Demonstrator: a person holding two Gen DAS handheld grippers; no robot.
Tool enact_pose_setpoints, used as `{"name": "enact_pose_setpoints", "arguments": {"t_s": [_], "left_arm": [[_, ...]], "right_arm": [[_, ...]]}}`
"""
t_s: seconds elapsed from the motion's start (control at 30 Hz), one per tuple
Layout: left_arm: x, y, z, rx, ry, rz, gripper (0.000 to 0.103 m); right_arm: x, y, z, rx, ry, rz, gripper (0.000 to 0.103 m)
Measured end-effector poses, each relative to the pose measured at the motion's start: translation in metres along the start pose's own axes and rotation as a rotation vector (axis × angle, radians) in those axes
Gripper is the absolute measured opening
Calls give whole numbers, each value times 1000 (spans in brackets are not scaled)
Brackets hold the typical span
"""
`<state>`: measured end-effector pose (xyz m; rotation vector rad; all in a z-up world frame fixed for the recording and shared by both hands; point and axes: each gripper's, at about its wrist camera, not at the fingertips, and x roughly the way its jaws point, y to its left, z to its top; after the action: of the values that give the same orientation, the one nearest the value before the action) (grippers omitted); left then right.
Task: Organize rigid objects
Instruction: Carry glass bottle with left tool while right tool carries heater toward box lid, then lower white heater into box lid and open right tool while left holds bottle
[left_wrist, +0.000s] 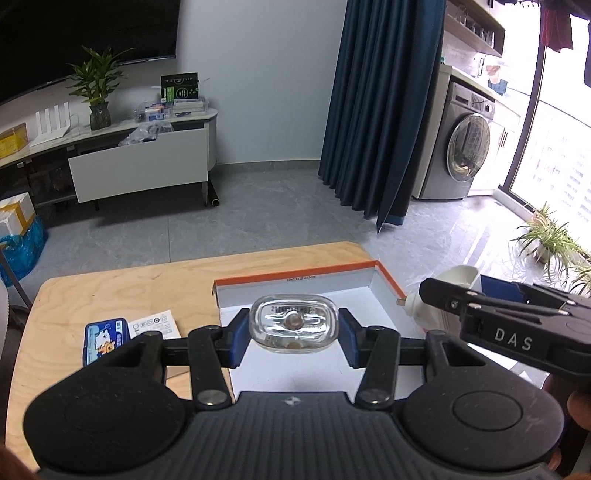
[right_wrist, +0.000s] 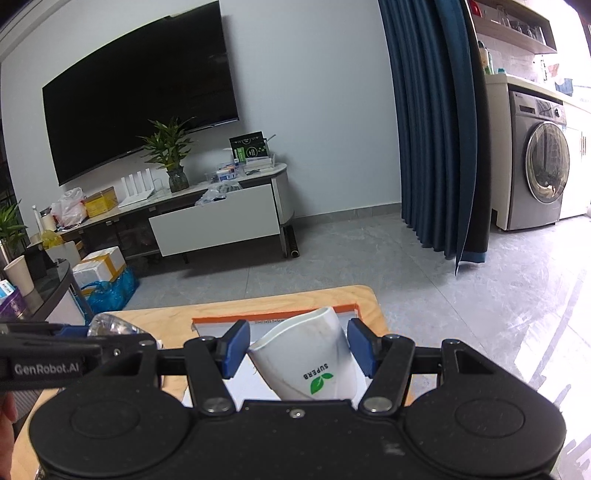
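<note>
Glass, in the form of a clear squat bottle (left_wrist: 294, 324), is being clamped between the blue pads of the left gripper (left_wrist: 293, 341), whose jaws are being kept closed on its two sides. Just beneath and ahead of the claw, a white box with an orange rim (left_wrist: 384, 271) is being shown on the wooden table (left_wrist: 110, 291); the right gripper (left_wrist: 430, 291) is being seen to its right.

From the right wrist, a white cup (right_wrist: 314, 360) marked SUPERB is being gripped, tilted, between the right gripper's (right_wrist: 299, 349) half-spread pads, above the same box (right_wrist: 273, 316).
</note>
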<state>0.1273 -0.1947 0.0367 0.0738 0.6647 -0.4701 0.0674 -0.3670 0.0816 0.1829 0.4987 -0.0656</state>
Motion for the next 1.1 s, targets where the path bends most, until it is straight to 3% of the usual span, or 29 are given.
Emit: {"name": "enact_pose_setpoints", "arguments": {"t_s": [1.1], "left_arm": [[21, 8, 3, -18, 36, 18, 50]], "right_arm": [[36, 7, 5, -36, 42, -14, 71]]}}
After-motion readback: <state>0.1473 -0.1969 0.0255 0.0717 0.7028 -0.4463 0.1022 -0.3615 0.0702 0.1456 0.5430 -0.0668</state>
